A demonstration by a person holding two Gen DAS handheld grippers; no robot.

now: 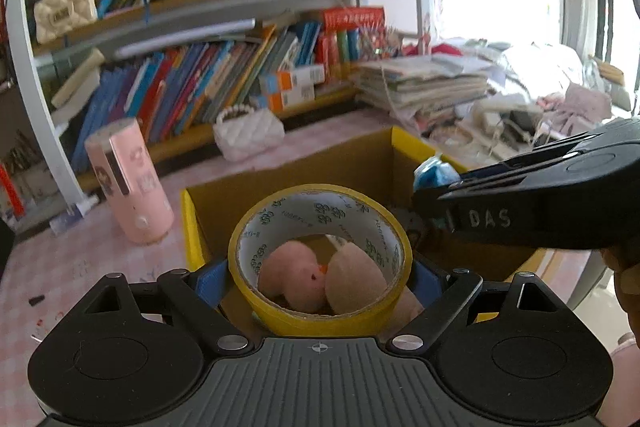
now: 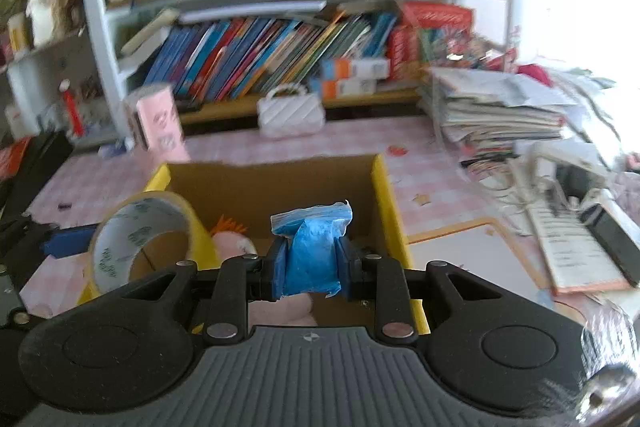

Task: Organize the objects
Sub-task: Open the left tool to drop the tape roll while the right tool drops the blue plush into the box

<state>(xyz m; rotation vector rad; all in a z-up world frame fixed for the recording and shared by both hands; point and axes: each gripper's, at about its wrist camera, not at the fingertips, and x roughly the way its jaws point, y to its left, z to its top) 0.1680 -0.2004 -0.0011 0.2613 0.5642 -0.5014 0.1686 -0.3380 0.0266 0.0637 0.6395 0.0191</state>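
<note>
**Tape roll and blue packet held over the cardboard box**

The tape roll (image 1: 320, 255), yellow with a printed white inner face, is clamped between the blue pads of the left tongs (image 1: 318, 275), which are spread wide to take its width. It is held on edge, its open centre facing the camera, above the near part of the cardboard box (image 1: 288, 175). Through the ring, a pink plush toy (image 1: 296, 283) is seen lying inside the box; in the right wrist view an orange tuft on it is visible.

The right tongs (image 2: 310, 263) are pressed together on a small blue plastic packet (image 2: 312, 247), which sticks up past the pads, its crumpled top edge clear. It is held above the near edge of the box too, just to the right of the tape roll. In the left wrist view the right tongs are seen from the side, reaching in from the right edge, with the packet at their tip.

The box, open-topped with yellow edges, is placed on a surface (image 1: 80, 267) covered in pink check. Near the far left corner of the box a pink cylindrical container (image 1: 128, 183) is stood upright. Beyond the far edge of the box a white quilted handbag (image 1: 248, 135) is set against the foot of a bookshelf (image 1: 224, 3) crowded with books. A stack of papers (image 2: 500, 111) is piled at the far right of the surface.
</note>
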